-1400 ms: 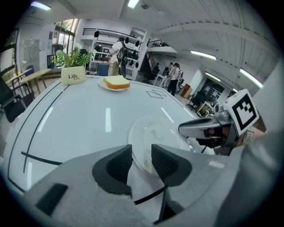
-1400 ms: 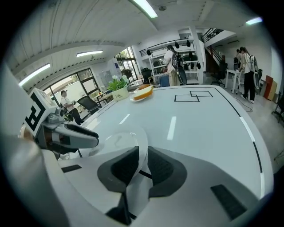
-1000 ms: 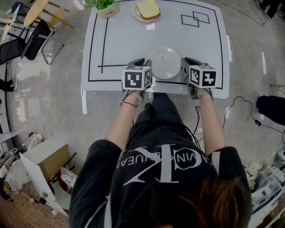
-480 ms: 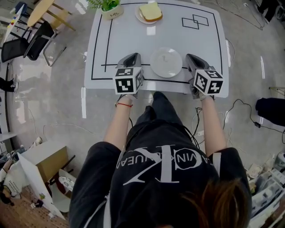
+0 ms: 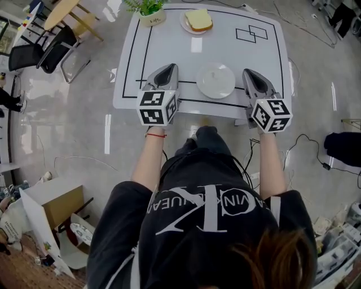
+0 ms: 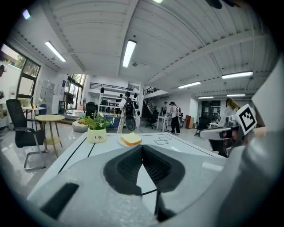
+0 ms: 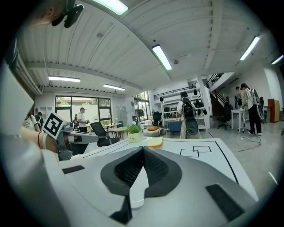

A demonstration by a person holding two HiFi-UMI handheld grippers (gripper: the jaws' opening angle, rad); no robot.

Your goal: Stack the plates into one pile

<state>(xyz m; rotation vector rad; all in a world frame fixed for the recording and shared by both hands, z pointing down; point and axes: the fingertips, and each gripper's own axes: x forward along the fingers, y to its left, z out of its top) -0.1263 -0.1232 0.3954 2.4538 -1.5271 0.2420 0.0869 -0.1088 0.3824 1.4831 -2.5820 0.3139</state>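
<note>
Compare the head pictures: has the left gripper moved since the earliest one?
Yes. The left gripper has drawn leftward away from the empty plate; it sat beside the rim, and now bare table shows between them.

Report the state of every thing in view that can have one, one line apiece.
Left gripper: shut, empty, held over the table's near side.
Right gripper: shut, empty, held over the table's near side.
White round plate: flat on the white table, empty, untouched, between the grippers.
Small white plate at the far edge: flat, loaded, not stacked.
Pale bread slice: lying on that small plate.
Green plant in a white pot: upright.
</note>
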